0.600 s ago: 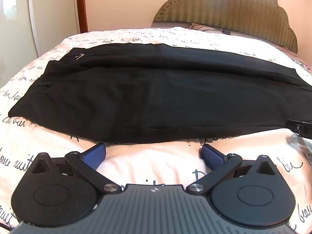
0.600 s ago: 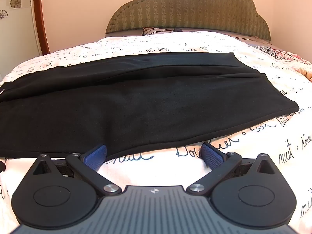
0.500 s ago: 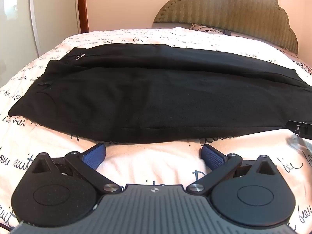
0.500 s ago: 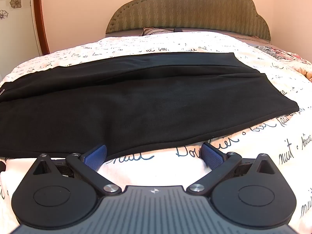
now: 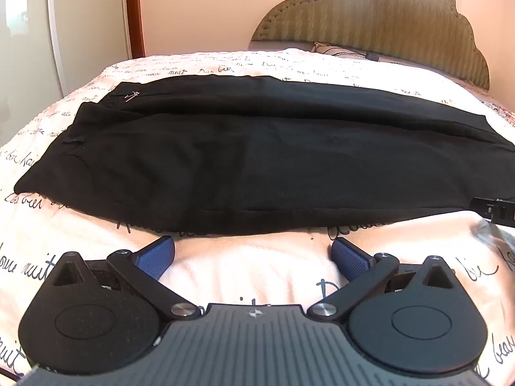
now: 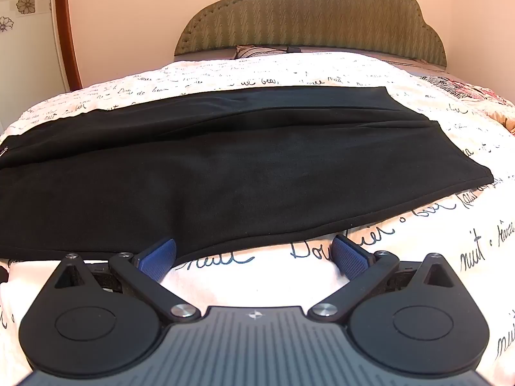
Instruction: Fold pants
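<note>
Black pants (image 5: pixel 257 160) lie flat across the bed, folded lengthwise, waist with a small silver zipper pull (image 5: pixel 132 96) at the left. The leg hems (image 6: pixel 457 160) end at the right in the right wrist view. My left gripper (image 5: pixel 254 255) hovers open just short of the pants' near edge, blue pads wide apart with only bedspread between them. My right gripper (image 6: pixel 254 255) is open too, at the near edge of the pants (image 6: pixel 241 177); its left pad (image 6: pixel 157 257) overlaps the hem line, touching or not I cannot tell.
The bedspread (image 5: pixel 251 276) is white with black script. A green padded headboard (image 6: pixel 309 16) stands at the back, a wooden frame and wall (image 5: pixel 133 13) at the left. Part of the other gripper (image 5: pixel 494 209) shows at the right edge of the left wrist view.
</note>
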A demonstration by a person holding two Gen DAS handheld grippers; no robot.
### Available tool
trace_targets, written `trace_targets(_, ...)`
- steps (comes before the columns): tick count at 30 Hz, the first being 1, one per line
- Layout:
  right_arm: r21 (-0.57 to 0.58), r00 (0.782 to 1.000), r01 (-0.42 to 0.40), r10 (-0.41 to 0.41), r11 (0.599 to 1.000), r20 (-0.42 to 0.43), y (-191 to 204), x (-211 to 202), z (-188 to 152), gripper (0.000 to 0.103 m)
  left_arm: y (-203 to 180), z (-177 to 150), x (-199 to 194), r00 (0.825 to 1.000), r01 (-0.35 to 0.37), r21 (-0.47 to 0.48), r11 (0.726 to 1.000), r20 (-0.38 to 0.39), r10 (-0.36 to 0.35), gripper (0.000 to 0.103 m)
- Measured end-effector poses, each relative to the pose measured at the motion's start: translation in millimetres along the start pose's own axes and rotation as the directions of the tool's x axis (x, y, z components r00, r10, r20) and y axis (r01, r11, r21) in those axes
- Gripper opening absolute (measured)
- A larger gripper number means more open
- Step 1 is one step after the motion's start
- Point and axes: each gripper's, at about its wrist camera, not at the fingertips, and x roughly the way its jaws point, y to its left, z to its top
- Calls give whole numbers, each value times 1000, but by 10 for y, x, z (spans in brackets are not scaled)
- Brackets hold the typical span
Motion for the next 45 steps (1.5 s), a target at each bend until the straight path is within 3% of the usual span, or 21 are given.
trace_targets(14, 0, 1000, 0, 0, 1000, 0, -4, 1, 3, 103, 69, 21, -108, 1000, 12, -4, 1000, -6, -12, 103)
trace_targets(19, -3, 1000, 2, -2, 1000, -2, -4, 2, -2, 103, 475, 197, -404, 997, 50, 7, 999, 58, -50, 103)
trace_targets(23, -4, 1000, 2, -2, 1000, -1, 3, -5, 2, 103, 1136, 784, -432, 988, 43, 6, 999, 149, -43, 103)
trace_targets(28, -9, 1000, 8, -8, 1000, -1, 8, -5, -6, 103, 2049, 1644, 170, 972, 84, -47, 995, 223, -71, 103)
trace_targets(30, -10, 1000, 8, -8, 1000, -5, 23, 18, 8, 103, 2387, 1949, 702, 984, 106, -117, 988, 159, -87, 101)
trace_targets(32, -12, 1000, 9, -9, 1000, -6, 34, 22, 12, 103, 2619, 2113, 1168, 985, 168, -193, 967, 83, -155, 97)
trace_targets(34, -12, 1000, 8, -8, 1000, -7, 38, 25, 14, 103, 2782, 2195, 1604, 970, 238, -277, 931, 17, -243, 96)
trace_targets(38, -12, 1000, 8, -8, 1000, -7, 35, 26, 17, 103, 2936, 2221, 2169, 960, 236, -341, 910, -67, -274, 94)
trace_targets(41, -12, 1000, 8, -8, 1000, -7, 29, 33, 21, 103, 2953, 2159, 2299, 928, 302, -364, 881, -97, -359, 94)
trace_targets(44, -12, 1000, 10, -10, 1000, -8, 33, 36, 24, 103, 2888, 2169, 2319, 927, 315, -325, 892, -96, -363, 88)
trace_targets(45, -14, 1000, 11, -12, 1000, -8, 37, 37, 25, 103, 2886, 2189, 2335, 927, 317, -320, 893, -97, -363, 78)
